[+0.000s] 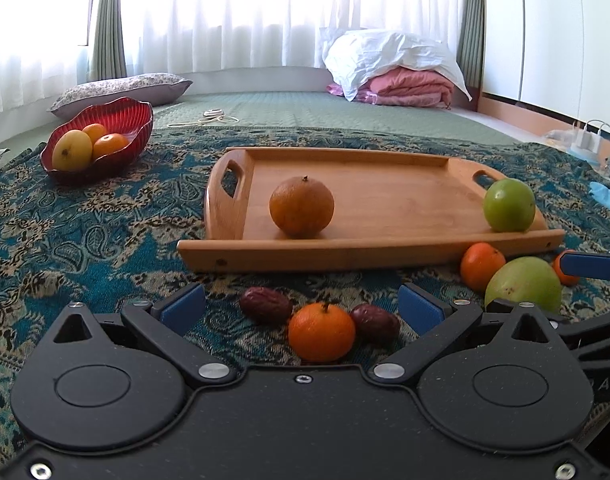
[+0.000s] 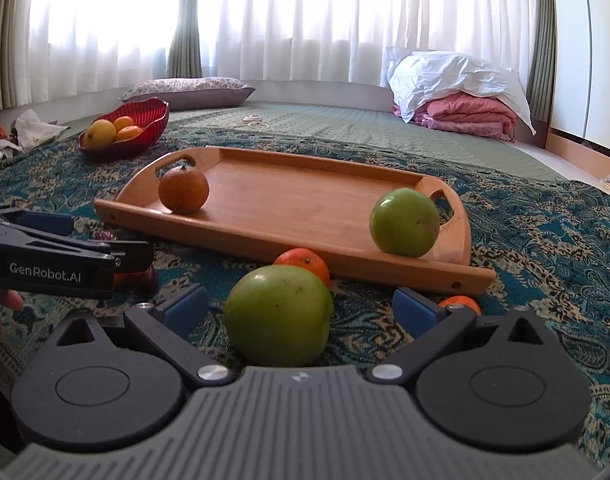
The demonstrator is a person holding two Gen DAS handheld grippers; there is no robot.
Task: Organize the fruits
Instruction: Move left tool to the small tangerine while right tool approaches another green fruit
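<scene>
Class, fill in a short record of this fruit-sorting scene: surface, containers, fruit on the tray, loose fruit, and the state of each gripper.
surface: patterned blue cloth
containers: wooden tray; red bowl holding fruit
on tray: orange; green apple
loose on cloth: small tangerine between two red dates; large green fruit; another tangerine behind it
left gripper: open, around the small tangerine
right gripper: open, around the large green fruit

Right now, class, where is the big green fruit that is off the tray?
Right wrist view: the green fruit lies on the cloth, between the open fingers, before the tray.
</scene>
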